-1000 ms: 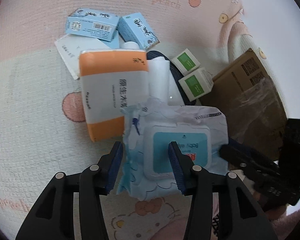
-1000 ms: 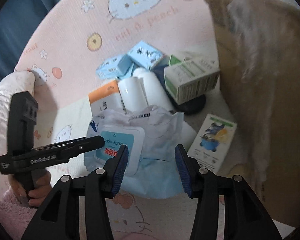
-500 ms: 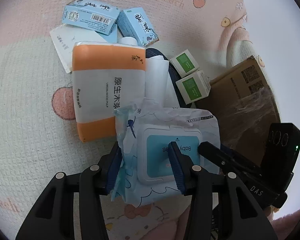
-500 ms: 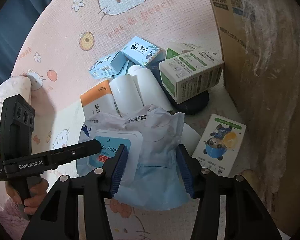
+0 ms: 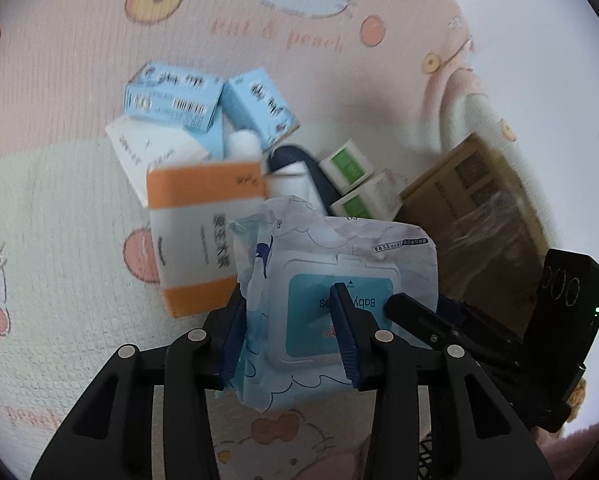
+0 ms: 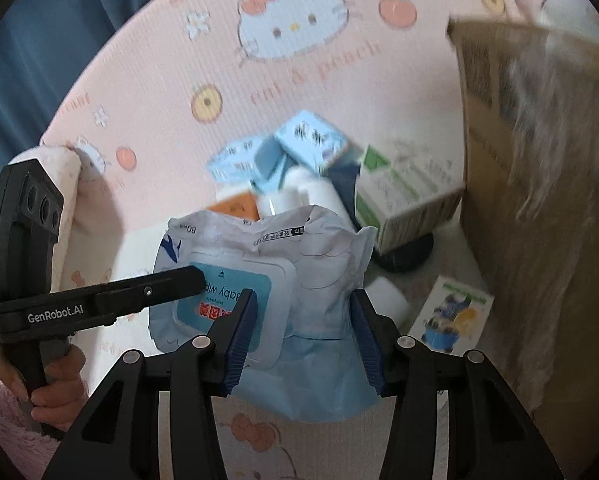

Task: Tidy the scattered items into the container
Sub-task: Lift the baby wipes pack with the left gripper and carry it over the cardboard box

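Note:
A crumpled white-and-blue baby wipes pack (image 5: 339,252) (image 6: 319,240) hangs above the pink cartoon mat, held from both sides. My left gripper (image 5: 286,294) has its jaws closing on the pack's left part, one pad on the blue lid label. My right gripper (image 6: 303,296) is closing on the pack's right part, pads pressed into the wrapper. The brown cardboard box (image 5: 479,200) (image 6: 539,200) stands to the right, its inside hidden.
Behind the pack lie an orange tissue pack (image 5: 195,220), two light-blue boxes (image 5: 171,96), white bottles (image 5: 243,144) and green-and-white boxes (image 5: 347,164) (image 6: 407,200). A cartoon-printed carton (image 6: 451,312) lies beside the cardboard box. A person's hand (image 6: 51,384) grips the left handle.
Both grippers moved in around the wipes pack, the left jaws narrowed on it, and the pack has risen off the mat. The pile behind looks farther away.

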The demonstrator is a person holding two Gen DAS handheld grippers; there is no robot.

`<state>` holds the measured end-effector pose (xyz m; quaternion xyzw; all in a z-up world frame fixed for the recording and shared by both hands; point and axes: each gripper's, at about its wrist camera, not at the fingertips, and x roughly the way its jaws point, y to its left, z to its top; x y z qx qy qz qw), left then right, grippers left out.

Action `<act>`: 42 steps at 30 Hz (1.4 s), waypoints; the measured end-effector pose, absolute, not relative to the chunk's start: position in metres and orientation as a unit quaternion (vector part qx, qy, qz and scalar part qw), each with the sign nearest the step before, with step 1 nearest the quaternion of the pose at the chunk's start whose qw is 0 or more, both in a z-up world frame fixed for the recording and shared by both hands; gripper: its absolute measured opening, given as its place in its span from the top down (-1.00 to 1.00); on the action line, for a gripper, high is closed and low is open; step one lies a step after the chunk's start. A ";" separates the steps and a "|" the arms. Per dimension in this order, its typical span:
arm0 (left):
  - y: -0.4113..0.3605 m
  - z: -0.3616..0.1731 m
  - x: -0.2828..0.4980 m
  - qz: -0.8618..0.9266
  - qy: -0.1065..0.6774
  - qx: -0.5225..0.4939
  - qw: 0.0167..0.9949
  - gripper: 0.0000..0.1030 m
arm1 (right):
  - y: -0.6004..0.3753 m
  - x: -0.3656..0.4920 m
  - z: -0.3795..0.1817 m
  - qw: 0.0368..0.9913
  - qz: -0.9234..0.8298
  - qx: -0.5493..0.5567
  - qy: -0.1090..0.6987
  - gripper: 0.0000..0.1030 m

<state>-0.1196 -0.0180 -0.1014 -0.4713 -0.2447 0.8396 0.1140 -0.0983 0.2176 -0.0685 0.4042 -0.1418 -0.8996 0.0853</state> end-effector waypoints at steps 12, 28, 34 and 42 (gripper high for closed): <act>0.017 0.000 -0.123 0.889 -0.200 -0.374 0.172 0.16 | 0.243 -0.065 0.030 0.039 -0.950 0.291 -0.106 0.11; 0.122 0.064 -0.154 0.892 -0.158 -0.329 0.268 0.16 | 0.331 -0.021 0.090 -0.065 -0.964 0.243 -0.088 0.11; 0.166 0.066 -0.184 0.877 -0.148 -0.345 0.298 0.16 | 0.378 -0.026 0.087 -0.094 -0.956 0.260 -0.097 0.11; 0.200 0.053 -0.239 0.854 -0.160 -0.394 0.300 0.16 | 0.424 -0.058 0.078 -0.101 -0.938 0.317 -0.095 0.12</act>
